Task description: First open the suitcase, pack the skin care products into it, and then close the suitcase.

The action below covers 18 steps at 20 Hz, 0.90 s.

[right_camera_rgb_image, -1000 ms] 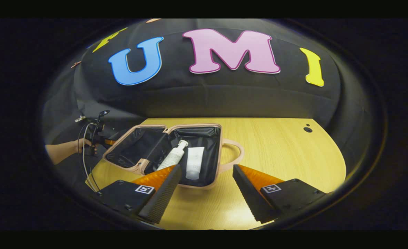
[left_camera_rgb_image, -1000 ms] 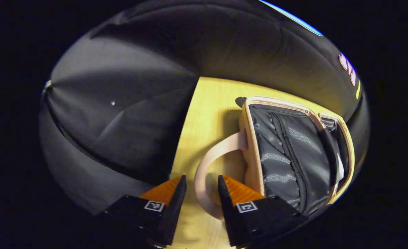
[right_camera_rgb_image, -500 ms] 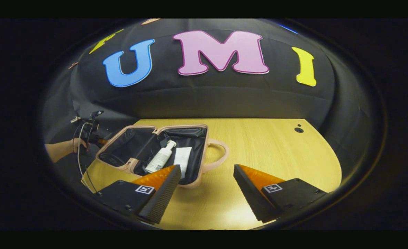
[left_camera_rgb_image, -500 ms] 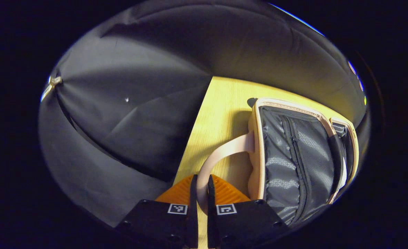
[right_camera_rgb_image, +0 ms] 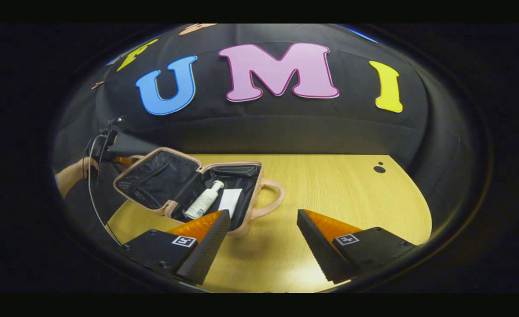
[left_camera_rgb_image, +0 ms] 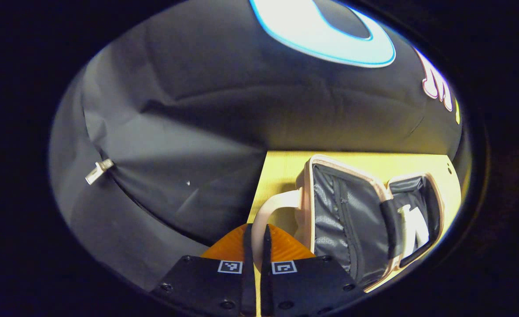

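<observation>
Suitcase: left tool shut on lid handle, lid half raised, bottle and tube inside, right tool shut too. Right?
Not quite: the right tool is open, its fingers spread over the table in the right gripper view. The rest holds: left tool shut on the lid handle, bottle and tube inside.

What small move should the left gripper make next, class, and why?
Probably keep swinging the lid over toward the base. The left gripper is shut on the lid's handle, the lid is tilted up off the table, and the bottle and tube already lie in the base. The right gripper hangs open, clear of the case.
</observation>
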{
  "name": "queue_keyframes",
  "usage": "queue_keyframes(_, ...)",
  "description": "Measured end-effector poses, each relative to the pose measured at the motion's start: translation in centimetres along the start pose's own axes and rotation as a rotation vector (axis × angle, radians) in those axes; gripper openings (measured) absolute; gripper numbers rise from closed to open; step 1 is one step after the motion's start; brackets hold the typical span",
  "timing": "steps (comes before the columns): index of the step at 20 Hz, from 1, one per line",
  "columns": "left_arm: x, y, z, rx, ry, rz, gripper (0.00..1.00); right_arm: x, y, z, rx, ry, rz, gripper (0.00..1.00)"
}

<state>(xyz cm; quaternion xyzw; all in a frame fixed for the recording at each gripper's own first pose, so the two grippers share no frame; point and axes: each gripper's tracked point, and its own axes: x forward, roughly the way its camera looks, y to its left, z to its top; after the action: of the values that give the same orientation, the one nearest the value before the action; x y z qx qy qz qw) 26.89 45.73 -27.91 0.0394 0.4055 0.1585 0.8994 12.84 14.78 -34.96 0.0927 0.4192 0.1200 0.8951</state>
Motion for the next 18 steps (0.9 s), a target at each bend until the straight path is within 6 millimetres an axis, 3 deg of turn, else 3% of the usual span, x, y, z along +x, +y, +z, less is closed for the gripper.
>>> queue_keyframes(3,-4.9,-3.3,4.6,0.041,-0.090,-0.039,0.09,-0.2,-0.9,-0.1,-0.010,0.001,0.019,0.97)
queue_keyframes(7,-8.7,-10.0,8.7,0.122,-0.199,-0.090,0.08,-0.2,-2.4,-0.1,-0.008,0.001,0.036,0.97)
queue_keyframes(13,-12.4,-19.2,11.4,0.182,-0.265,-0.193,0.08,0.7,-6.2,-1.3,-0.025,0.012,0.018,0.98)
queue_keyframes(18,-14.7,-27.8,11.6,0.178,-0.300,-0.312,0.08,1.2,-10.7,-1.0,-0.024,-0.011,-0.026,0.98)
